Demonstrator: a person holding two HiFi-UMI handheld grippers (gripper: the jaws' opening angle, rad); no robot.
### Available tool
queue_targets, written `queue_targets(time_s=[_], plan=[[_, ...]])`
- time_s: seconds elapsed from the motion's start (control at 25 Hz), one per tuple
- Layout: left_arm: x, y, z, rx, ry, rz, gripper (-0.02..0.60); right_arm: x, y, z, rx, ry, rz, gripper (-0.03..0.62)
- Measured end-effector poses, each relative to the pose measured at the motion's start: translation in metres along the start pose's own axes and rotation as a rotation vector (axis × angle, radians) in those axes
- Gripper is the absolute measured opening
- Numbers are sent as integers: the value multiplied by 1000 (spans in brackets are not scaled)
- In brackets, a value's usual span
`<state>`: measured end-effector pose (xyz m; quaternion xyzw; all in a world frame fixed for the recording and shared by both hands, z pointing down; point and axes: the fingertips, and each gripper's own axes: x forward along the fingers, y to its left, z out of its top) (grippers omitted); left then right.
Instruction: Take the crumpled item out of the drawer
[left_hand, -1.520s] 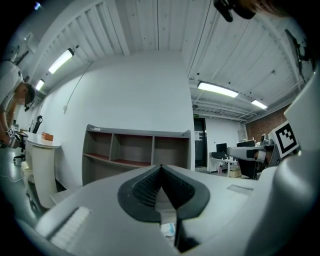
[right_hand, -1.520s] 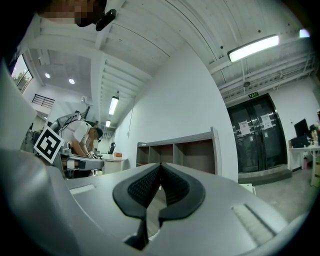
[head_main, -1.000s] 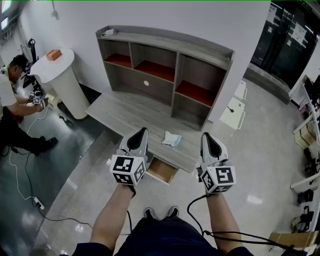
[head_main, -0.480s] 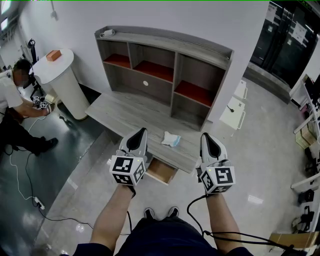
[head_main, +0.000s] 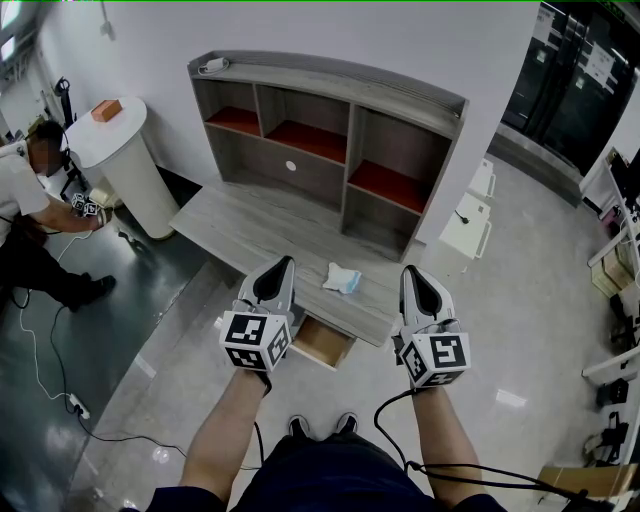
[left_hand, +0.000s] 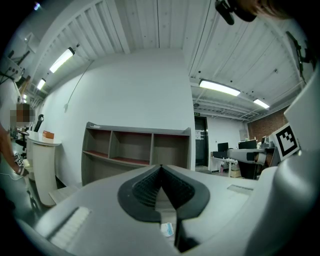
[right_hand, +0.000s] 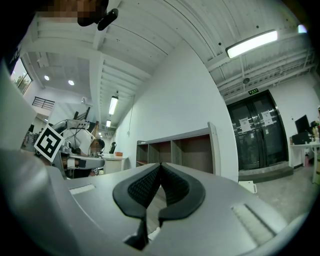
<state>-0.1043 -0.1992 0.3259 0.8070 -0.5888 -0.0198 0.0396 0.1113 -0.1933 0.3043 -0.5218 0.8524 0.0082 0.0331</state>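
Shelf unit (head_main: 330, 130) at back, worktop (head_main: 250, 225) in front. Drawer (head_main: 322, 342) open under worktop's front edge. L gripper (head_main: 282, 265) & R gripper (head_main: 412, 272) near that edge, both w/ jaws pressed together, nothing held. Crumpled item (head_main: 342, 277) lying on worktop btwn them, outside drawer.

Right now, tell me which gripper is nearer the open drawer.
Left. In the head view the left gripper is just left of the open drawer, its body overlapping the drawer's left edge. The right gripper is farther off to the drawer's right, with a visible gap between them.
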Motion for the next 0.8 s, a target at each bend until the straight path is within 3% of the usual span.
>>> queue_targets(time_s=[0.8], plan=[[18, 0, -5, -5, 14, 4, 3, 14, -11, -6, 6, 8, 14, 6]])
